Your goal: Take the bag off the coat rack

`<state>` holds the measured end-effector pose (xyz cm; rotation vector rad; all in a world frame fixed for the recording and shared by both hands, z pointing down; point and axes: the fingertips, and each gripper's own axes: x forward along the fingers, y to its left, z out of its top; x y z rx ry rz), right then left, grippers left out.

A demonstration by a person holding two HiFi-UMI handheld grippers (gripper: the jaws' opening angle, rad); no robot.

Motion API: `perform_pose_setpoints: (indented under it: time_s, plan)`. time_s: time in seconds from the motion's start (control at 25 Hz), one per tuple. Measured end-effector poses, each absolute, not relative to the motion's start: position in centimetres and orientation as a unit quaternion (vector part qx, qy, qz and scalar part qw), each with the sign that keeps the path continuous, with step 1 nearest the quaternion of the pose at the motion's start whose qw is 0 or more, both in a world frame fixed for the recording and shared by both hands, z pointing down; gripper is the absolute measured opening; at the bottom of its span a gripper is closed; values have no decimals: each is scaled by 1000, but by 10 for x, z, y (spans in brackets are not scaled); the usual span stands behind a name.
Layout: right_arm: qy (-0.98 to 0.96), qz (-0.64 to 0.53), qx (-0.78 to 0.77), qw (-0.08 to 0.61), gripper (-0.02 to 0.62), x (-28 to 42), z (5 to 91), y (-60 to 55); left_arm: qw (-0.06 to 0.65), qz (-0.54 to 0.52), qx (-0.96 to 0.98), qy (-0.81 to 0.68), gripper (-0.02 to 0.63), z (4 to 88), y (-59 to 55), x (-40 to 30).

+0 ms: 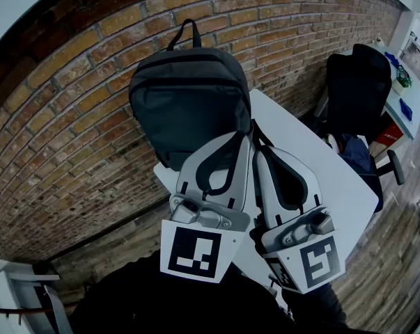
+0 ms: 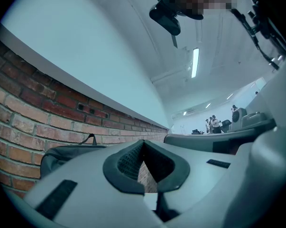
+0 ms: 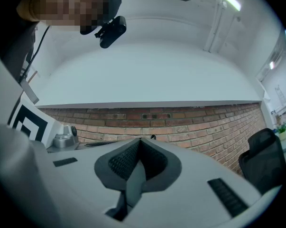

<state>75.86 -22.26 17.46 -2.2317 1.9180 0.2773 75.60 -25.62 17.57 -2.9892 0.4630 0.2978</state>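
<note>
Dark grey backpack [image 1: 189, 110] upright, long axis vertical, handle [image 1: 184, 33] topmost.

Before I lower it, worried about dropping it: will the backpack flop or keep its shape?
The backpack likely keeps its shape: its front looks full and smooth. It may swing, being held by a soft strap in the right gripper.
</note>
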Motion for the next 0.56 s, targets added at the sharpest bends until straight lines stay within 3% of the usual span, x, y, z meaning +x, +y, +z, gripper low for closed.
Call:
perform_pose_setpoints:
  time_s: [0.56]
  plan:
    - [641, 98, -755, 95, 6, 760, 173, -226, 51, 97, -983, 145, 6, 177, -258, 759]
